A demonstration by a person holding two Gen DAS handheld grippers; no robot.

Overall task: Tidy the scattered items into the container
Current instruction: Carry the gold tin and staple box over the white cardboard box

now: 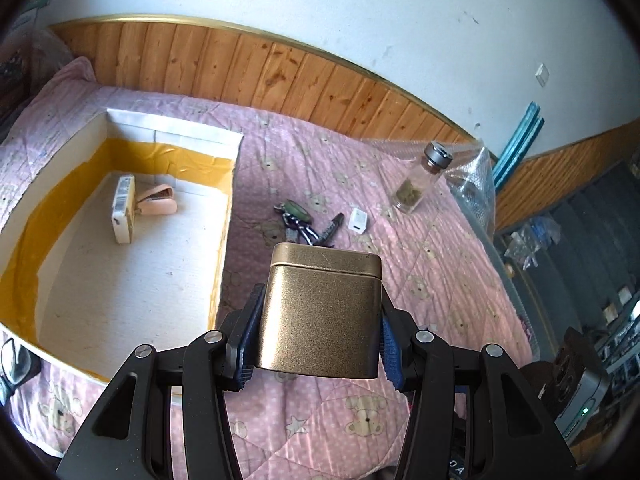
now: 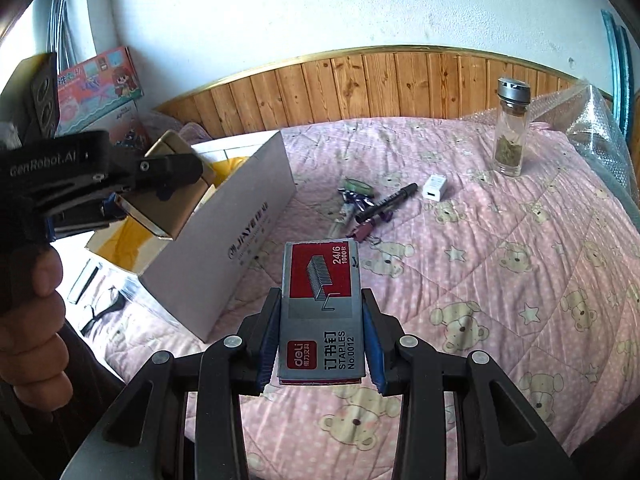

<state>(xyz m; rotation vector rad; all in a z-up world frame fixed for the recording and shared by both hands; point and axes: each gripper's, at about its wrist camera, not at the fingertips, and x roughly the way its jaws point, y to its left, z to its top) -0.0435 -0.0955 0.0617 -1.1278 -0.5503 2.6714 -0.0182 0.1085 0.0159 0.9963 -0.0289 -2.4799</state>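
**Both tools loaded, box waiting at the left**

The left tool (image 1: 318,320) grips a gold tin (image 1: 320,308) between its blue pads, held above the pink bear-print quilt (image 1: 420,280) just beside the white box (image 1: 228,216). The right tool (image 2: 320,336) is clamped on a staples box (image 2: 322,308), also lifted off the quilt. In the right wrist view a hand (image 2: 32,320) holds the left tool's handle, with the tin over the box's open top. Inside the box lie a small white carton (image 1: 123,216) and a pink stapler (image 1: 156,202), touching. On the quilt beyond: keys (image 1: 294,216), a black marker (image 1: 332,228), a white charger (image 1: 356,220) and an upright glass jar (image 1: 420,180).
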